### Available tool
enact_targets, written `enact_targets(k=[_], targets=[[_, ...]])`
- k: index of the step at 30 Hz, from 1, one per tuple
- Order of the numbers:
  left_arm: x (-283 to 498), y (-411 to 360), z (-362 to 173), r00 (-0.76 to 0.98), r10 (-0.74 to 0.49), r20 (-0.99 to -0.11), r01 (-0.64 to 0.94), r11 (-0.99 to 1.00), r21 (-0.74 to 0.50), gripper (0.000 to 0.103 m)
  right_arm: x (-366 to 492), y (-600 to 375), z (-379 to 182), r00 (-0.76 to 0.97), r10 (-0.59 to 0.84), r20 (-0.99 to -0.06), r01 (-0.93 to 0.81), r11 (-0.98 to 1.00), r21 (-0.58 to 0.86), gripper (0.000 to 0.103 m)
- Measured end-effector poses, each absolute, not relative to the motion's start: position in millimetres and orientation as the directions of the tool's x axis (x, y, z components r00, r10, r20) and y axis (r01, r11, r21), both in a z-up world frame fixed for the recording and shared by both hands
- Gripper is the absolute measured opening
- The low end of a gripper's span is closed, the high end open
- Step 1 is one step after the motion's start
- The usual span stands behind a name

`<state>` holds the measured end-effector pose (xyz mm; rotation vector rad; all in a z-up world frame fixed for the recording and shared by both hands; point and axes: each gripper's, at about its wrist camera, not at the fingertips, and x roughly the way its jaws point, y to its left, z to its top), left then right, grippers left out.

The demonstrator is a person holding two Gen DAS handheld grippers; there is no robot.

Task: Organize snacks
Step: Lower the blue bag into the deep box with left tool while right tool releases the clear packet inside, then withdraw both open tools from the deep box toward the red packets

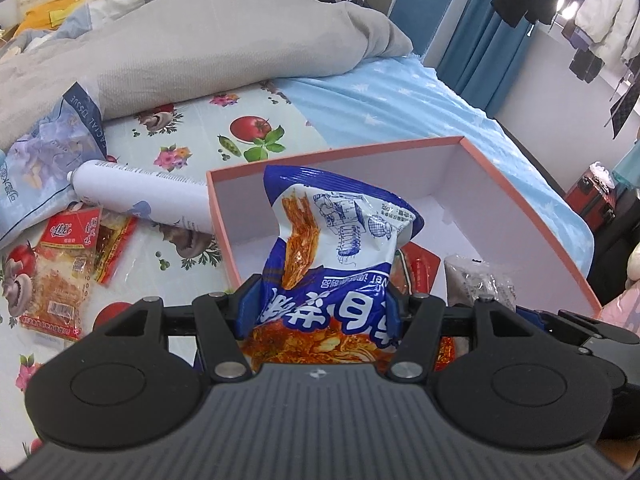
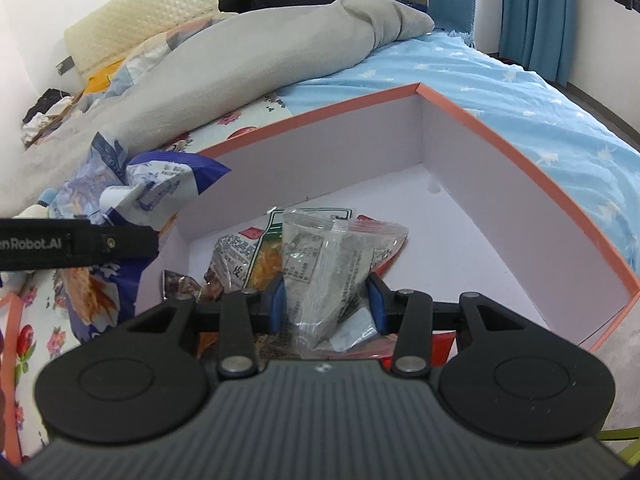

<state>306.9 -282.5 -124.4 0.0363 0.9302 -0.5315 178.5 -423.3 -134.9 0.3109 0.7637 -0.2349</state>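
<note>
While each tool clamps one packet, left tool (image 1: 320,300) blue bag (image 1: 336,240), right tool (image 2: 326,300) clear packet (image 2: 320,264).

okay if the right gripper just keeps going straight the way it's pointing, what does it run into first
Probably the snack packets already lying on the floor of the pink box, just ahead of the clear packet the right gripper holds. Depth is unclear; beyond them is the box's far wall.

"FACIAL TISSUE" — tissue pack (image 1: 52,140), "nRobot.AI" — left gripper's arm (image 2: 76,245)
</note>
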Motion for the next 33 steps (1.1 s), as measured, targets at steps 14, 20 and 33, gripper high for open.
enact_targets(k=[14, 20, 33], targets=[[302.0, -268.0, -100.7, 0.510, -0.452, -0.732, 0.461, 0.862, -0.211, 0.084, 172.8, -427.8, -113.3, 0.740, -0.114, -0.663, 0.340, 0.914, 0.223, 0.069], [290.7, -251.7, -73.0, 0.560, -0.458, -0.690, 0.471, 0.861, -0.189, 0.084, 167.2, -419.6, -87.0, 0.785, -0.112, -0.610, 0.316, 0.919, 0.238, 0.069], [256.7, -199.7, -24.1, 0.658, -0.463, -0.594, 0.453, 0.874, -0.179, 0.084, 150.7, -379.9, -39.0, 0.863, -0.076, -0.499, 0.215, 0.950, 0.227, 0.069]])
